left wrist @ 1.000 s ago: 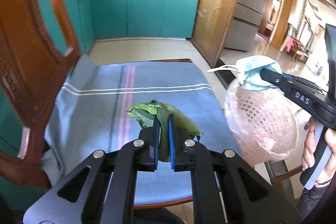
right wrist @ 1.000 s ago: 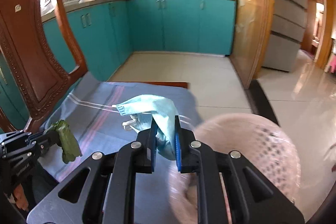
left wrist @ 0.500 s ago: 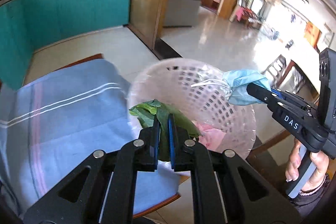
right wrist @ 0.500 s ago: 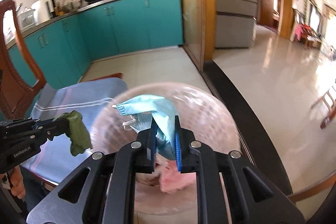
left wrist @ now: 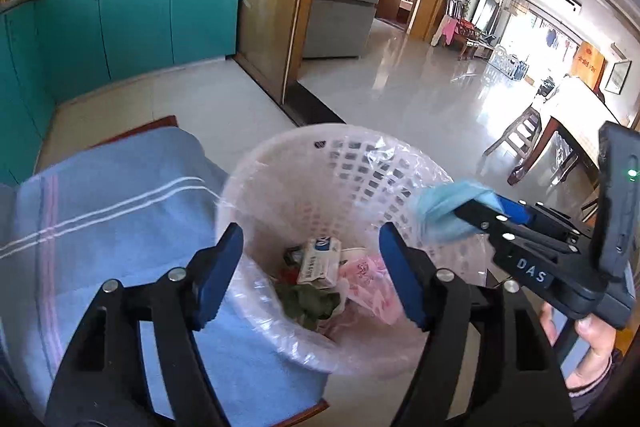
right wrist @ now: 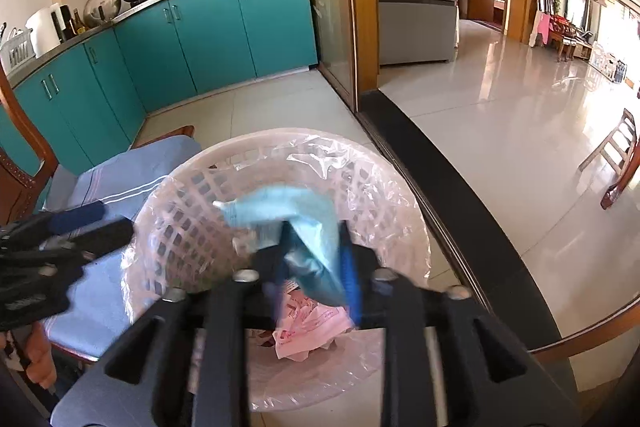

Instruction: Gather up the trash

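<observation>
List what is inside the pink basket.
Inside the pink basket, within its clear liner: green leaves, a small white carton and a pink printed bag. Whatever lies under them is covered.

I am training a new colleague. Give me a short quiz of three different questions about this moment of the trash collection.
1. True or false: the left gripper is open and holds nothing.
2. What does the right gripper carry? A) green leaf B) blue face mask C) pink bag
3. Fill in: the green leaf lies inside the ______.

Key:
1. True; its fingers stand wide apart above the basket.
2. B
3. basket, beside the pink bag and the small carton.
</observation>
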`<state>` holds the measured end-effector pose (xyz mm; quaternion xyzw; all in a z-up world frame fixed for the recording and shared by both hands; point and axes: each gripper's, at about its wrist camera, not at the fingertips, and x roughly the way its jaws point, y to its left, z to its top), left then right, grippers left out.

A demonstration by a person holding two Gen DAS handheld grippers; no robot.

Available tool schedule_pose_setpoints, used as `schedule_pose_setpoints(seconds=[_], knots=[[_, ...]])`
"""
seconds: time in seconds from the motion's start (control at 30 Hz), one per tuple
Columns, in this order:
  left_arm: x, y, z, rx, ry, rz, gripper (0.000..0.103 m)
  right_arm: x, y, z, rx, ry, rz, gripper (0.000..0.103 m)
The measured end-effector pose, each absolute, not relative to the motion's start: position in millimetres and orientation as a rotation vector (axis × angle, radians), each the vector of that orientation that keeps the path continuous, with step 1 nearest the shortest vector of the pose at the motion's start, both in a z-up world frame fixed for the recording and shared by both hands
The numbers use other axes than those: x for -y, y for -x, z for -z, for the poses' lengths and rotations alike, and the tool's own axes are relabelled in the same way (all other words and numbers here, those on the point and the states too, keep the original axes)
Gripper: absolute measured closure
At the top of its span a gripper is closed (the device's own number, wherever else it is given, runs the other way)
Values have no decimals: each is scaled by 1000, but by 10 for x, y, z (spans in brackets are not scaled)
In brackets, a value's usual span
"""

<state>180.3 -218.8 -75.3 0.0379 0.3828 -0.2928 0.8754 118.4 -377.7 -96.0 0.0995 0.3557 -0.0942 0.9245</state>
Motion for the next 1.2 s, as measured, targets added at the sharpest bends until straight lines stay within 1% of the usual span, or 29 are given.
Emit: schedule_pose_setpoints(seconds=[0.03, 0.07, 0.1, 0.17, 0.23, 0.3, 0.33, 0.37, 0.4, 0.43, 0.57, 0.7, 0.93, 1.2], knots=[[2121, -1775, 718, -788, -80, 597, 31, 3763, -1173, 954, -724, -201, 196, 50], [2040, -1742, 675, -769, -81, 572, 30, 3738, -1169, 941, -719, -199, 197, 41], [1925, -1687, 626, -746, -84, 534, 29, 3701, -1161, 918, -710, -200, 191, 38], [1696, -1565, 542, -702, -88, 445, 18, 3621, -1124, 870, -692, -200, 171, 37], [1422, -1389, 450, -651, -89, 344, 13, 3449, -1039, 770, -652, -202, 143, 30], [1157, -1199, 345, -615, -88, 267, 10, 3287, -935, 675, -613, -197, 119, 21], [1016, -1087, 284, -594, -82, 233, 6, 3179, -863, 615, -585, -186, 105, 18], [880, -973, 218, -574, -78, 196, 4, 3077, -791, 557, -555, -172, 100, 12], [766, -871, 157, -551, -75, 164, 3, 2939, -693, 473, -512, -152, 104, 7], [682, -808, 103, -531, -72, 142, 3, 2824, -611, 410, -476, -136, 106, 4], [346, -434, -84, -457, -68, 33, 3, 2378, -399, 223, -411, -63, 81, 3], [172, -157, -159, -439, -96, -23, 3, 2069, -223, 103, -356, -12, 69, 3], [-19, 49, -227, -421, -55, -25, 3, 1872, -20, -33, -307, 21, 88, 3], [-82, 119, -242, -413, -45, -13, 3, 1785, 62, -25, -322, 23, 113, 3]])
